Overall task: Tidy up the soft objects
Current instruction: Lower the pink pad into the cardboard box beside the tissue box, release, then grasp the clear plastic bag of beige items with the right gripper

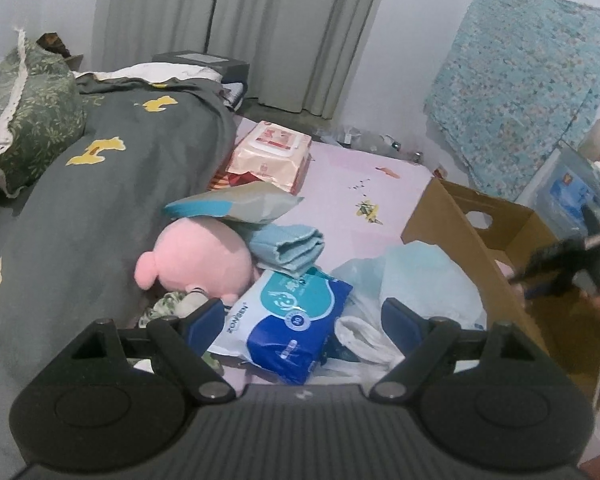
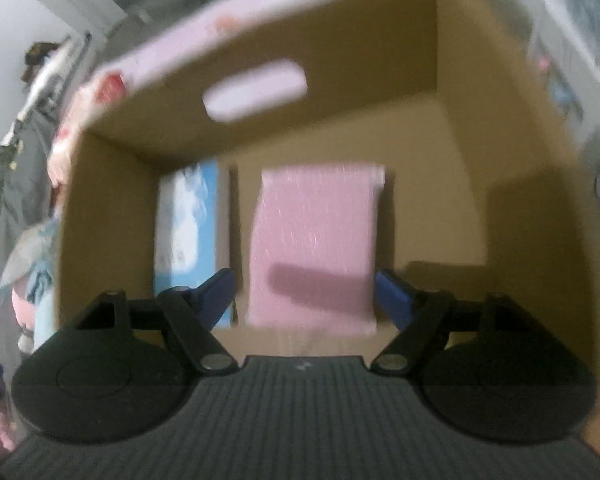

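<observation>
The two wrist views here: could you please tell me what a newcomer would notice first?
Probably the pink plush toy lying against the grey quilt, in a heap of packets on the bed. Next, the open cardboard box to the right: inside lie a pink cloth and a blue-and-white packet, below the open right gripper.

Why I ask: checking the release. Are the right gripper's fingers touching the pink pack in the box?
Apart. The right wrist view shows the right gripper with a gap between each blue finger and the pink pack in the cardboard box.
</observation>
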The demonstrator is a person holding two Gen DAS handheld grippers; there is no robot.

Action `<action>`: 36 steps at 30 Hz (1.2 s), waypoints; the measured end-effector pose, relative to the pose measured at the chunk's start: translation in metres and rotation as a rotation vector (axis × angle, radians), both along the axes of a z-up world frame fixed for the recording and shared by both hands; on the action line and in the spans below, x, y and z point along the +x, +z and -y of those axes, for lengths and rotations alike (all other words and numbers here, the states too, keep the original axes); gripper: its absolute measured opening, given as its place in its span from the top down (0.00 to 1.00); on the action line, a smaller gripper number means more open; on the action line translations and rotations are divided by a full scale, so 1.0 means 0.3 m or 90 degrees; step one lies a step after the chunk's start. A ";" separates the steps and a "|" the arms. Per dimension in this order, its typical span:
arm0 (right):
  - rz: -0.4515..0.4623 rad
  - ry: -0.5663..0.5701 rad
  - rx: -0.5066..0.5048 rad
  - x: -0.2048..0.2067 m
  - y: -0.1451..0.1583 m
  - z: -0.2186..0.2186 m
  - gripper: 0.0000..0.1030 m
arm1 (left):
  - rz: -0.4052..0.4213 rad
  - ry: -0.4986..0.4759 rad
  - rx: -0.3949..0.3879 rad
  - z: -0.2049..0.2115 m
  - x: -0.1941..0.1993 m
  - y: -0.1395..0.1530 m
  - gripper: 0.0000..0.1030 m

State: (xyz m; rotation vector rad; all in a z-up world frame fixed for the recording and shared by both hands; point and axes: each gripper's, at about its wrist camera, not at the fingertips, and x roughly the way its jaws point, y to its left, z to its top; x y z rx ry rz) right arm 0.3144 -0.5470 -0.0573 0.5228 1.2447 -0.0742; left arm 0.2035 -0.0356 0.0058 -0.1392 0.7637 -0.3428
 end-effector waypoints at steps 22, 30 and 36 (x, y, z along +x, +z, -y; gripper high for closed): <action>0.056 0.055 -0.079 0.080 0.005 -0.039 0.35 | 0.020 0.053 -0.015 -0.140 -0.034 0.009 0.16; 0.165 0.048 -0.063 0.035 0.261 -0.086 0.28 | 0.048 0.048 0.015 -0.149 0.005 0.048 0.16; 0.237 0.156 0.098 0.034 0.441 -0.324 0.25 | 0.058 0.061 0.030 -0.163 0.102 0.110 0.16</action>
